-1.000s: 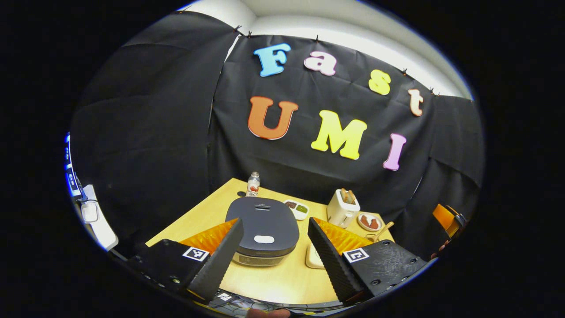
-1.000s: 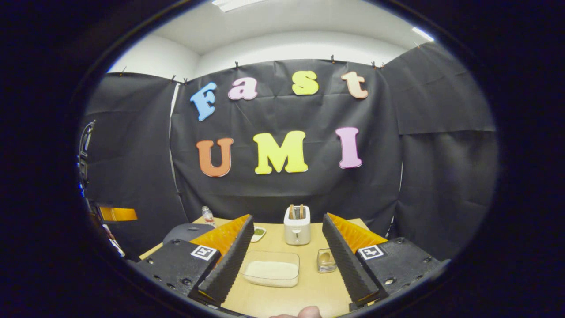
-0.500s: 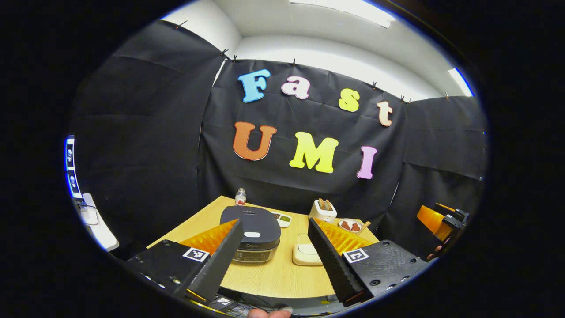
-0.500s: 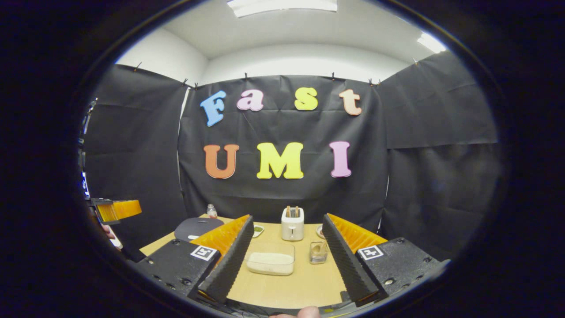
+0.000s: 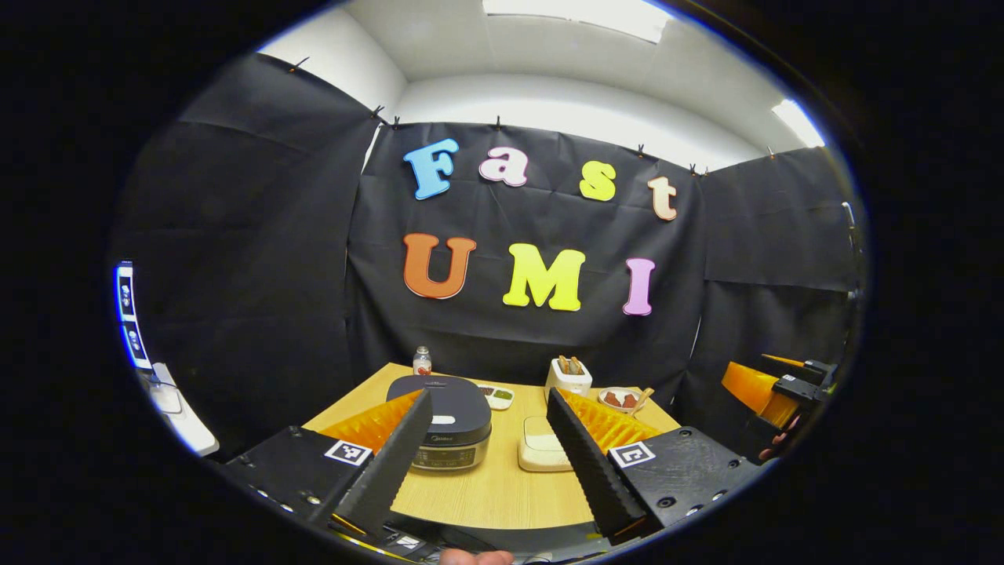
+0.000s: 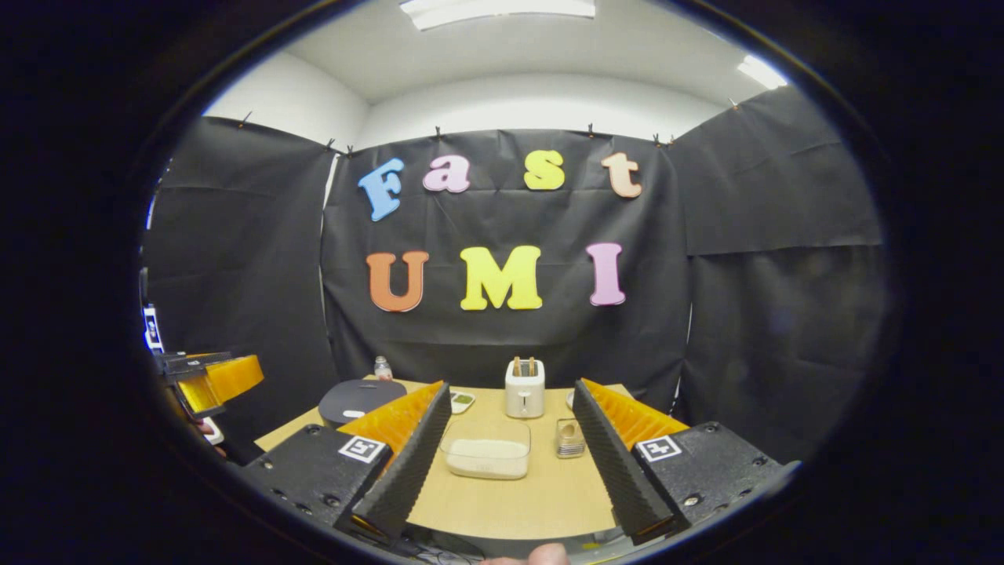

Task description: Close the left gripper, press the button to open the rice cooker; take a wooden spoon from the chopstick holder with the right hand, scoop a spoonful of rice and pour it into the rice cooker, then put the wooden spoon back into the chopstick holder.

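The dark rice cooker (image 5: pixel 451 416) stands with its lid down on the left of the wooden table (image 5: pixel 486 490); it also shows as rice cooker (image 6: pixel 357 399). A clear tub of white rice (image 6: pixel 486 457) sits mid-table, seen as tub (image 5: pixel 540 451) too. Behind it stands a white holder (image 6: pixel 524 390) with wooden handles sticking up. My left gripper (image 5: pixel 489 394) is open, held back from the table's near edge and facing the cooker. My right gripper (image 6: pixel 511 386) is open, also short of the table and facing the tub.
A small bottle (image 5: pixel 422 361) stands at the back left, with a little two-part dish (image 5: pixel 498 395) beside the cooker. A plate (image 5: pixel 621 399) with a wooden handle lies at the right. A small clear container (image 6: pixel 570 438) stands right of the tub. Black cloth walls surround the table.
Both grippers have drawn back from the table and tilted up, so the cooker, tub and holder look smaller and farther. Both have stayed open and empty.
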`<state>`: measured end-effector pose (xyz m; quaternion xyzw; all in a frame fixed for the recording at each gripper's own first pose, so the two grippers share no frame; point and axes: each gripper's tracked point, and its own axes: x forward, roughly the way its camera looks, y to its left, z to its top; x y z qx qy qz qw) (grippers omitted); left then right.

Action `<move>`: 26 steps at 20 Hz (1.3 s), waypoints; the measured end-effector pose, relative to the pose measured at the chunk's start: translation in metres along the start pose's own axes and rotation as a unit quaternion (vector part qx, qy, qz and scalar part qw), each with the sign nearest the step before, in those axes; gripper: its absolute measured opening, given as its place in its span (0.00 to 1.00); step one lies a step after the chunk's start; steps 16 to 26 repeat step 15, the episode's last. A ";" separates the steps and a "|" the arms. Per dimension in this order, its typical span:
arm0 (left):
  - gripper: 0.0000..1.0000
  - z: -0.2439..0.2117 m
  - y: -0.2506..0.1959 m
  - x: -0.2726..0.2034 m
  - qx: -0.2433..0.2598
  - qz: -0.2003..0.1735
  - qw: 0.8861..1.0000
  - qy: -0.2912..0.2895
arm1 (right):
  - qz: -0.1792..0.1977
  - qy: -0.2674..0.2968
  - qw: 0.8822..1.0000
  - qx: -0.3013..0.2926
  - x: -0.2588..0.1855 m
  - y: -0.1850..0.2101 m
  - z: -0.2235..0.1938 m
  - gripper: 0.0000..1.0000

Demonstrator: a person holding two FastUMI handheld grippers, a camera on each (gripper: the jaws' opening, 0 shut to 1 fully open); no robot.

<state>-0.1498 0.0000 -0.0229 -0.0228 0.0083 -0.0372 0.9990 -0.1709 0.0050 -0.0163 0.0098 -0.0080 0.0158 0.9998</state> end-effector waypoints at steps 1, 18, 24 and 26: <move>0.95 0.002 -0.001 0.001 0.009 0.003 1.000 -0.005 | -0.003 -0.005 1.000 0.000 0.002 -0.002 0.001 1.00; 1.00 0.000 -0.004 0.005 0.052 0.001 0.998 -0.030 | 0.008 0.002 1.000 -0.006 0.011 0.021 -0.015 1.00; 1.00 0.000 -0.004 0.005 0.052 0.001 0.998 -0.030 | 0.008 0.002 1.000 -0.006 0.011 0.021 -0.015 1.00; 1.00 0.000 -0.004 0.005 0.052 0.001 0.998 -0.030 | 0.008 0.002 1.000 -0.006 0.011 0.021 -0.015 1.00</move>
